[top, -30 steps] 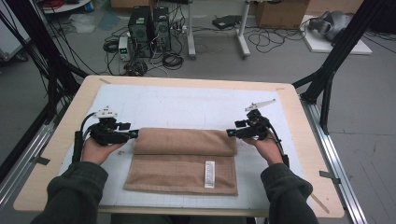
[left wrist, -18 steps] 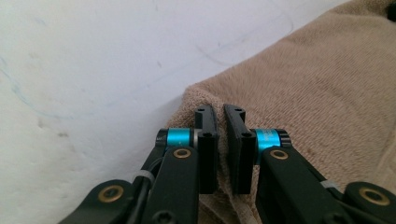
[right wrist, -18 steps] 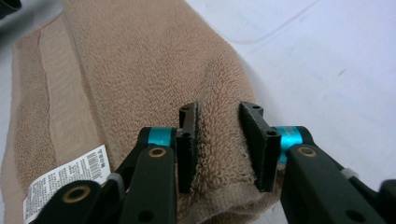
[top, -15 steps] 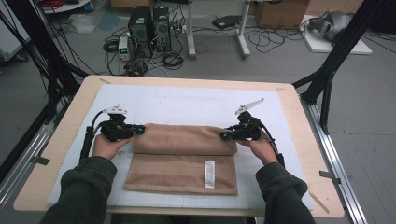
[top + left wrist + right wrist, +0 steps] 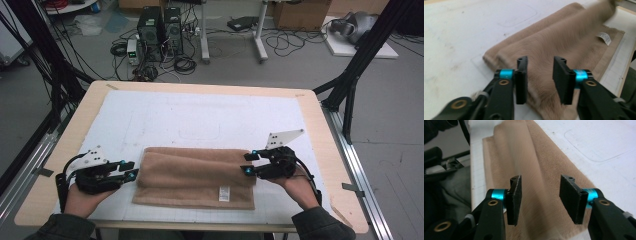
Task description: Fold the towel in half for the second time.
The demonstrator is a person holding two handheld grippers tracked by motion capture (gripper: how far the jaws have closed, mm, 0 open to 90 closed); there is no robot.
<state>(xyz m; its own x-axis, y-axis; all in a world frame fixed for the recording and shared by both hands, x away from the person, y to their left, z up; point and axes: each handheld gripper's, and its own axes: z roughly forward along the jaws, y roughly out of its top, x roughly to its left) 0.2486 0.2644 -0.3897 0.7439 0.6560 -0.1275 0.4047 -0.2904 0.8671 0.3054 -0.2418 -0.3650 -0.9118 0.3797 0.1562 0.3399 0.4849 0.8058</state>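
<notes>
Cables and computer boxes crowd the floor behind the table (image 5: pixel 320 130). A folded towel (image 5: pixel 195 177) lies near its front edge: soft, limp, light, best pinched at the end corners. The left gripper (image 5: pixel 127 170) and right gripper (image 5: pixel 249 163), jaws just reopening, gape empty at each end.

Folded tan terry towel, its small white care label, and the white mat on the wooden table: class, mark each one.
Folded tan terry towel (image 5: pixel 192 172): high view, middle of its upper fold.
Small white care label (image 5: pixel 224 193): high view, label's centre.
White mat (image 5: pixel 200 117): high view, bare area beyond the towel.
</notes>
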